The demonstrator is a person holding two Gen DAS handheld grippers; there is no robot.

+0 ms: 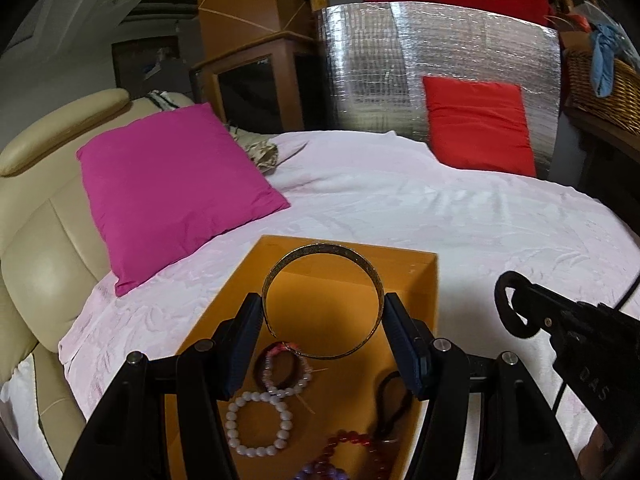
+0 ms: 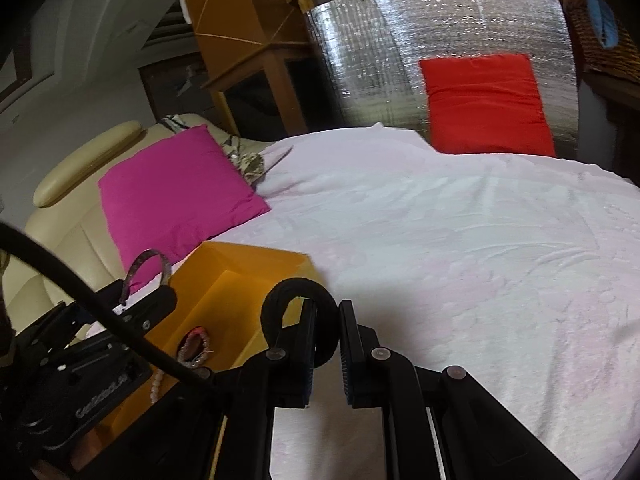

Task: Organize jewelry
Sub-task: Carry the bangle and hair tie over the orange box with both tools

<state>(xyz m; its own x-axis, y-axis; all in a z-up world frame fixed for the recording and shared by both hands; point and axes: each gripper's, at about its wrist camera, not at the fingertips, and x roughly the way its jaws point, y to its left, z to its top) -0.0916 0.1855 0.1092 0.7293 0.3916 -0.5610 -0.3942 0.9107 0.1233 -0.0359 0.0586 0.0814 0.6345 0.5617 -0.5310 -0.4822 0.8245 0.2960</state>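
My left gripper is shut on a gold bangle and holds it upright above an open orange box. In the box lie a white bead bracelet, a pink bead bracelet, red beads, purple beads and a black hair tie. My right gripper is shut on a black hair band, to the right of the box. The right gripper with its band also shows in the left wrist view. The bangle also shows in the right wrist view.
The box stands on a white bedspread. A magenta cushion lies at the left against a cream leather headboard. A red cushion leans on a silver foil panel at the back. A wicker basket stands at the far right.
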